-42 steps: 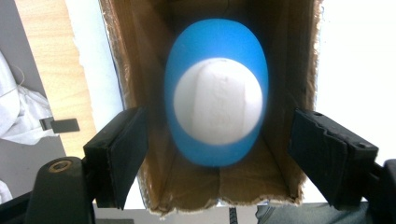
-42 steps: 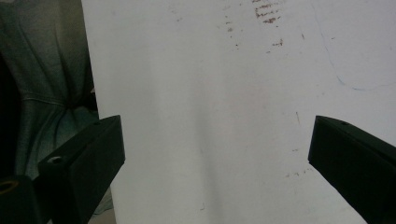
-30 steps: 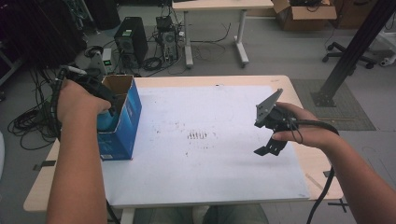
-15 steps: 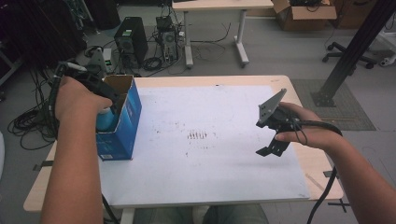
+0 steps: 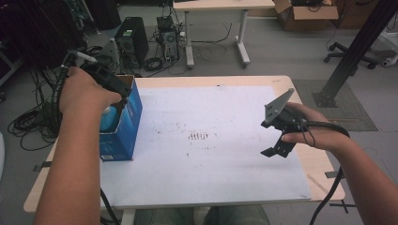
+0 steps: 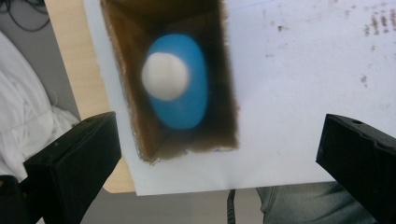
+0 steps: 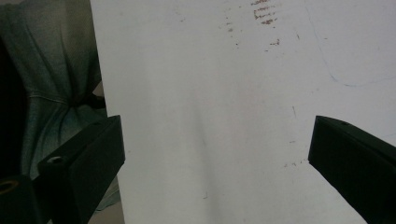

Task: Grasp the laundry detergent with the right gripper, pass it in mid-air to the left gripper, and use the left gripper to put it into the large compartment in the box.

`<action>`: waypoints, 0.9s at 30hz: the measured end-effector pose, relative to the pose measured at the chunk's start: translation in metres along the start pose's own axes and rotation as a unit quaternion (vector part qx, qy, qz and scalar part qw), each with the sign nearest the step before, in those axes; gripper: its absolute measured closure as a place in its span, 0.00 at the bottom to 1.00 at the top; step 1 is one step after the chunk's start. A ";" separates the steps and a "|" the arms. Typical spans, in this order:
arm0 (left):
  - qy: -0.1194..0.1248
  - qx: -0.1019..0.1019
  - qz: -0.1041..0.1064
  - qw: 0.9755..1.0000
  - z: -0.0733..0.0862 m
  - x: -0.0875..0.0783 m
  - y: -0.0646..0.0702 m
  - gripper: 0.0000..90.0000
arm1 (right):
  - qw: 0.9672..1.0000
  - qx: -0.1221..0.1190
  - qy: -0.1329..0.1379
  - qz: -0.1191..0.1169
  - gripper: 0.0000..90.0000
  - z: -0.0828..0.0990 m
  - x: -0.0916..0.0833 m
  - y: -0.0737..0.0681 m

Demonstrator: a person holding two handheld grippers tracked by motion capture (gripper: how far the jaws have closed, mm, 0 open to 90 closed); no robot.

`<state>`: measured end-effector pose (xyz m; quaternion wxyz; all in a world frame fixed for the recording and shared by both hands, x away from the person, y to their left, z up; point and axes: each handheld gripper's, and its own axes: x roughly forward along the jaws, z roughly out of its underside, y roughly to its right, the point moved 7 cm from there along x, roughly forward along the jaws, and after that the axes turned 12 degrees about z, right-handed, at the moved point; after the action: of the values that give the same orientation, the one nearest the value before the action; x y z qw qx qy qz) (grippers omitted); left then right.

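Stained white sheet (image 5: 206,154), wooden table (image 5: 324,173) — cables (image 5: 28,126)

Blue box (image 5: 123,126) with brown inside, blue-and-white bottle (image 6: 176,81), white brown-speckled sheet (image 5: 211,154)

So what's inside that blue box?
Inside the blue box lies a blue bottle with a white cap, seen from above. Its lower end and the box floor are hidden in shadow.

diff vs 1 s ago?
The left tongs have just been opening and have lifted above the blue box; nothing is between them, and the blue-and-white bottle now lies inside the box, let go. The right tongs stayed put, open over the white sheet.
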<state>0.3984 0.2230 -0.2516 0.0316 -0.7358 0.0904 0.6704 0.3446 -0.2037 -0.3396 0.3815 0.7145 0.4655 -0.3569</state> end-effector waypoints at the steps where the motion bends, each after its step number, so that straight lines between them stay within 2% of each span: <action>1: 0.001 0.007 -0.002 1.000 0.000 -0.003 0.004 0.00 | 1.000 0.000 0.000 0.001 0.04 0.000 -0.001 0.000; 4: 0.004 0.033 -0.005 0.999 -0.002 -0.010 0.018 0.00 | 1.000 0.000 0.000 0.001 0.04 0.001 -0.002 0.000; 7: -0.002 0.068 -0.006 0.998 -0.002 -0.015 0.035 0.00 | 1.000 0.000 -0.002 0.002 0.04 0.001 -0.003 0.000; 11: -0.002 0.117 -0.004 0.993 -0.003 -0.020 0.060 0.00 | 1.000 -0.001 -0.006 0.001 0.04 -0.001 -0.002 0.000; 13: -0.006 0.140 -0.003 0.990 -0.002 -0.022 0.070 0.00 | 1.000 -0.004 -0.008 0.000 0.04 -0.003 -0.001 -0.001; 15: -0.005 0.171 0.004 0.985 -0.003 -0.022 0.082 0.00 | 1.000 -0.006 -0.009 -0.001 0.04 -0.005 -0.001 -0.001; 17: -0.017 0.197 0.022 0.980 0.000 -0.019 0.093 0.00 | 1.000 -0.007 -0.009 -0.002 0.04 -0.006 -0.001 -0.002; 20: -0.025 0.228 0.034 0.973 0.003 -0.013 0.108 0.00 | 1.000 -0.011 -0.015 -0.002 0.04 -0.009 0.001 -0.004; 22: -0.028 0.252 0.039 0.967 0.005 -0.010 0.115 0.00 | 1.000 -0.014 -0.017 -0.004 0.04 -0.011 0.001 -0.005; 23: -0.034 0.264 0.044 0.963 0.006 -0.008 0.119 0.00 | 1.000 -0.018 -0.023 -0.003 0.04 -0.012 0.002 -0.006; 24: -0.038 0.282 0.048 0.958 0.008 -0.006 0.122 0.00 | 1.000 -0.018 -0.023 -0.003 0.04 -0.012 0.002 -0.006; 27: -0.051 0.314 0.060 0.946 0.013 -0.002 0.131 0.00 | 0.999 -0.022 -0.030 -0.002 0.04 -0.014 0.001 -0.007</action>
<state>0.3625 0.0970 -0.2413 0.2255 -0.6463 0.3385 0.6456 0.3402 -0.1885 -0.3357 0.4097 0.6941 0.4630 -0.3688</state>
